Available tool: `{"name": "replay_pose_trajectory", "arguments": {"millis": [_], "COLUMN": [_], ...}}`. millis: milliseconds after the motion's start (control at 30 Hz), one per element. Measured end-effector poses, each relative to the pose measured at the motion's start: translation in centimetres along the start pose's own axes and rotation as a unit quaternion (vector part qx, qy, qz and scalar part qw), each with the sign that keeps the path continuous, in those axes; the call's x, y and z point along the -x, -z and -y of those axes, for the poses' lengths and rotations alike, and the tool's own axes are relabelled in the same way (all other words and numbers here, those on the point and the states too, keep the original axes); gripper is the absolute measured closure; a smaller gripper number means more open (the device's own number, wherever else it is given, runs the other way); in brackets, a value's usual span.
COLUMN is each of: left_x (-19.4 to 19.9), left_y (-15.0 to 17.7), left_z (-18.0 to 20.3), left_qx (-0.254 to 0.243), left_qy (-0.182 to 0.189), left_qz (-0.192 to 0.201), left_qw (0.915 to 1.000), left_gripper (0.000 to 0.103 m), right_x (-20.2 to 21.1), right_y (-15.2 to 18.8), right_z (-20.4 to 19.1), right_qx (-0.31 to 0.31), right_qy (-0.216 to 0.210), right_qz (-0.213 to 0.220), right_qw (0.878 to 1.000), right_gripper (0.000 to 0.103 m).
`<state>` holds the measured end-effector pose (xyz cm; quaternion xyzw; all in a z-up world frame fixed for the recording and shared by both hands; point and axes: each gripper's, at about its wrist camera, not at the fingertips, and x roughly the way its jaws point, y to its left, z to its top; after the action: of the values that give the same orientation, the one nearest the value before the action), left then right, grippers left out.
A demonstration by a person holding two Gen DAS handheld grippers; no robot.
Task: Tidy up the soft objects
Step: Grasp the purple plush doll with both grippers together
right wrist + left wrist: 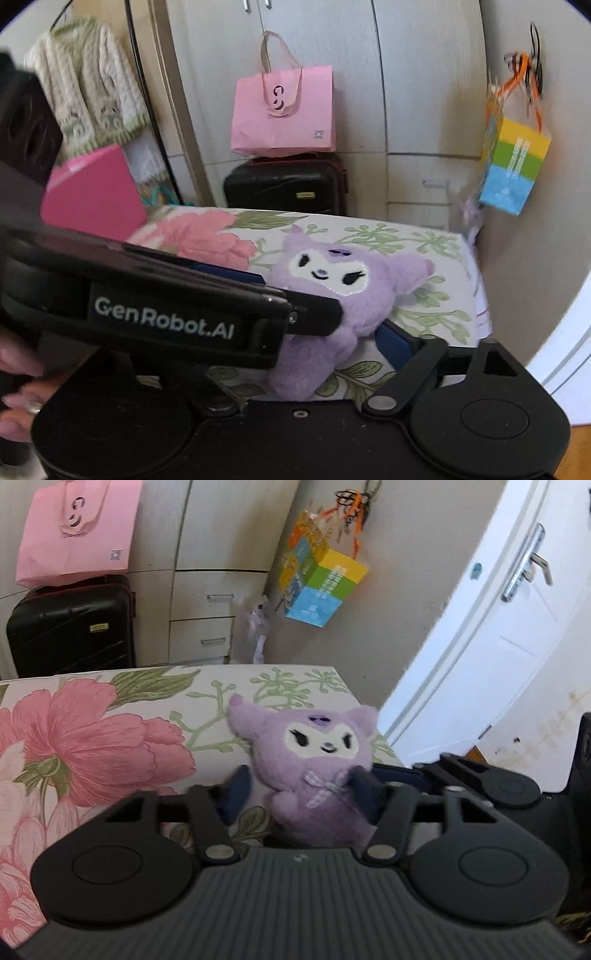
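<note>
Gripping a purple plush toy (314,771) on the floral bedspread (110,738), the left gripper (301,788) pinches its body; the right gripper (354,332) stands apart alongside. Judged next: lift it toward its place.

left hand-held gripper (301,788) clamped; right hand-held gripper (354,332) parted.

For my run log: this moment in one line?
left tongs: shut on purple plush | right tongs: open | plush: on floral bed
</note>
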<state>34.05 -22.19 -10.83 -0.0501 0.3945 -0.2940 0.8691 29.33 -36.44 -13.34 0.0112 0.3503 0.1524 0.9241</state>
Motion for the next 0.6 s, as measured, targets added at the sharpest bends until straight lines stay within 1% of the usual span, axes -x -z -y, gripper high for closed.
{"name": "replay_pose_trajectory", "arguments": {"millis": [67,100,300,367,600], "left_x": [0.1,0.0,0.6,1.2,4.0], "left_y": [0.0,0.1,0.4,0.6,2.3], "left_z": [0.2,0.3,0.7,1.0,1.8], "left_qx": [-0.001,-0.004,0.0,0.0,-0.009], "left_qy": [0.001,0.0,0.001,0.004,0.002], "left_qz": [-0.003,-0.003,-0.002,-0.005,0.0], "left_qw": [1.0,1.0,1.0,1.0,1.0], "left_gripper": [0.057,0.057,0.062,0.063,0.063], "right_x": [0.1,0.2,0.6,1.0,2.8], "right_y": [0.1,0.1,0.3,0.4,1.2], "right_z": [-0.1,0.0,-0.3,-0.4,-2.1], "right_qx": [0.003,-0.002,0.0,-0.007,-0.015], "right_qy": [0.009,0.011,0.019,0.009,-0.002], "right_qz": [0.005,0.008,0.017,0.018,0.018], "right_qw": [1.0,1.0,1.0,1.0,1.0], "right_gripper": [0.022,0.027,0.038,0.048,0.048]}}
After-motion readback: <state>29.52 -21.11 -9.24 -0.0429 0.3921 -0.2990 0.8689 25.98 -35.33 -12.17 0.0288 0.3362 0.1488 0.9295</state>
